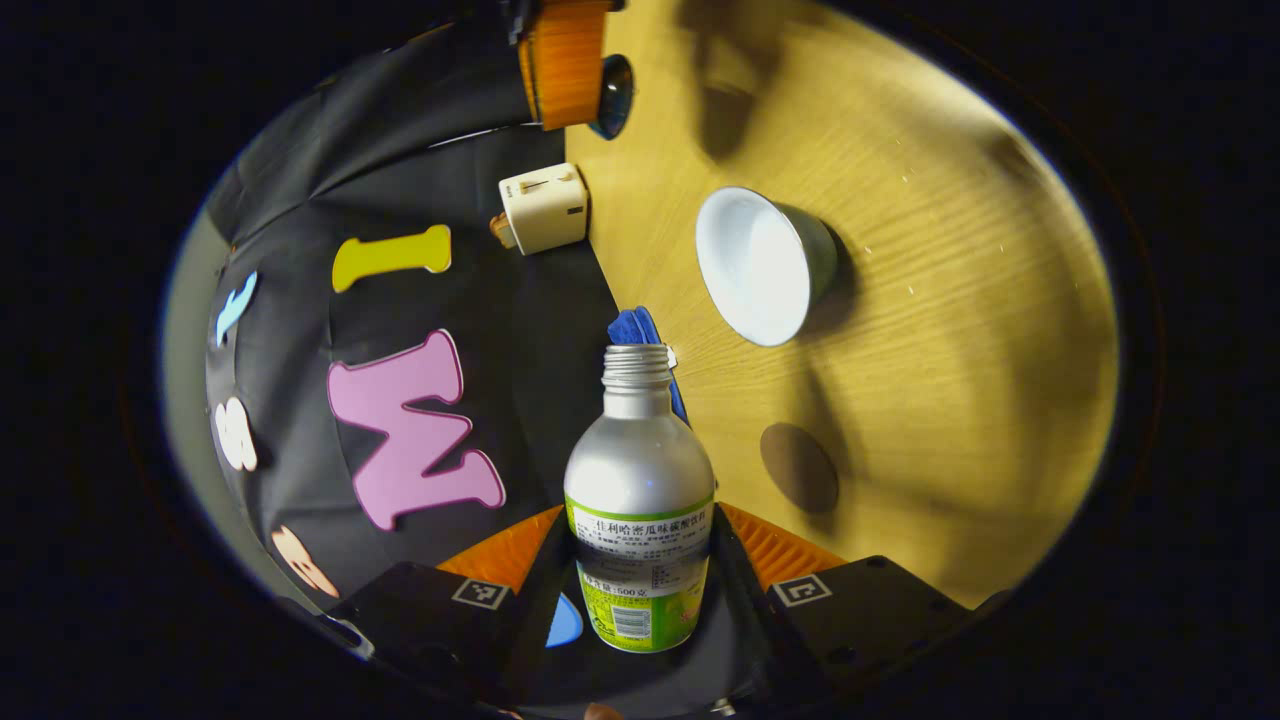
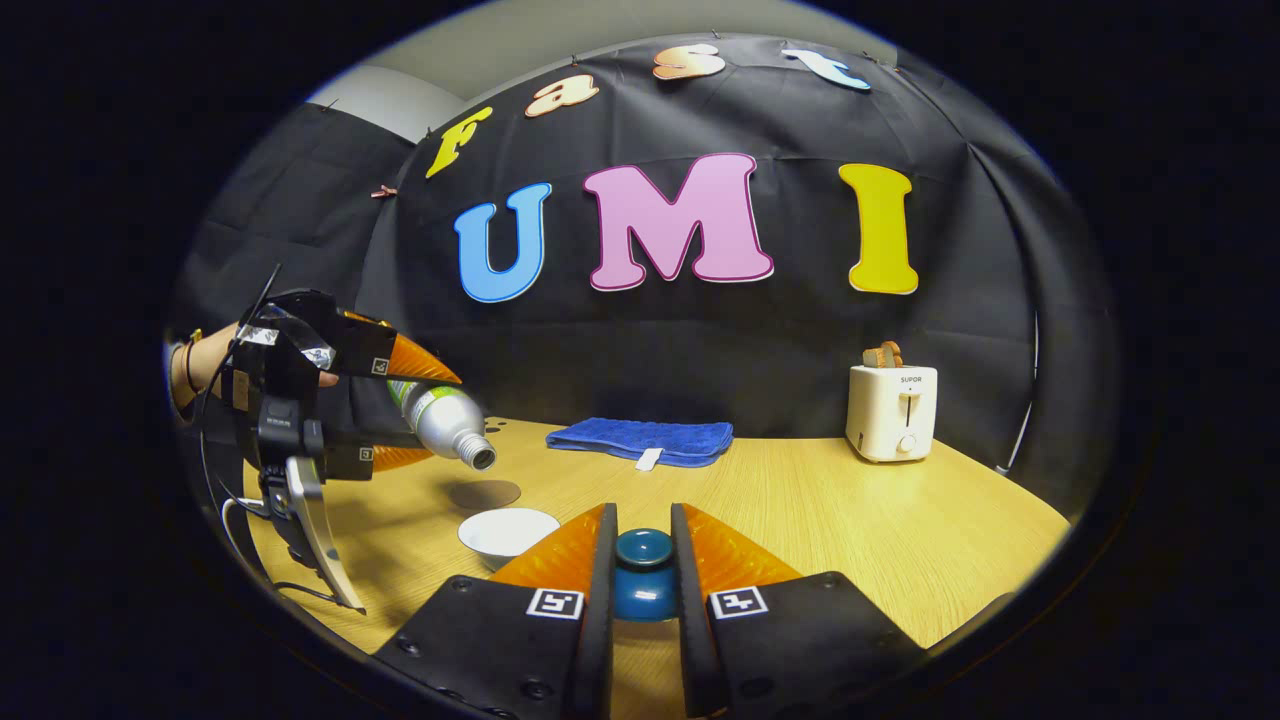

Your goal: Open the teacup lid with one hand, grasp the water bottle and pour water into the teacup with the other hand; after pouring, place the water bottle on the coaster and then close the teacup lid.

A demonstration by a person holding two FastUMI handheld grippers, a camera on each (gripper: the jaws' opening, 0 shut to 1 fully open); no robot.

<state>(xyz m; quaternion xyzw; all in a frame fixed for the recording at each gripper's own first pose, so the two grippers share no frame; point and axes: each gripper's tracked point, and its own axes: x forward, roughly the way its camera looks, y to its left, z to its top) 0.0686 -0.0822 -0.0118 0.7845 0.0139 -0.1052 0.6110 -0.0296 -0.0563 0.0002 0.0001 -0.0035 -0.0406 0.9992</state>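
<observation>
My left gripper (image 1: 640, 515) is shut on a silver water bottle (image 1: 640, 470) with a green label and no cap. In the right gripper view that bottle (image 2: 445, 418) lies tilted, its mouth pointing down and right, above and just behind the white teacup (image 2: 508, 530). The teacup (image 1: 765, 265) stands open on the wooden table, white inside. A dark round coaster (image 1: 798, 467) lies near it, also seen behind the cup as coaster (image 2: 483, 493). My right gripper (image 2: 643, 515) is shut on the dark blue teacup lid (image 2: 643, 575), held low over the table.
A folded blue cloth (image 2: 640, 440) lies at the table's back edge. A white toaster (image 2: 892, 410) stands at the back right. A hand and sleeve (image 2: 200, 365) hold the left gripper. One of the right gripper's fingers (image 1: 565, 70) shows with the lid (image 1: 612, 95).
</observation>
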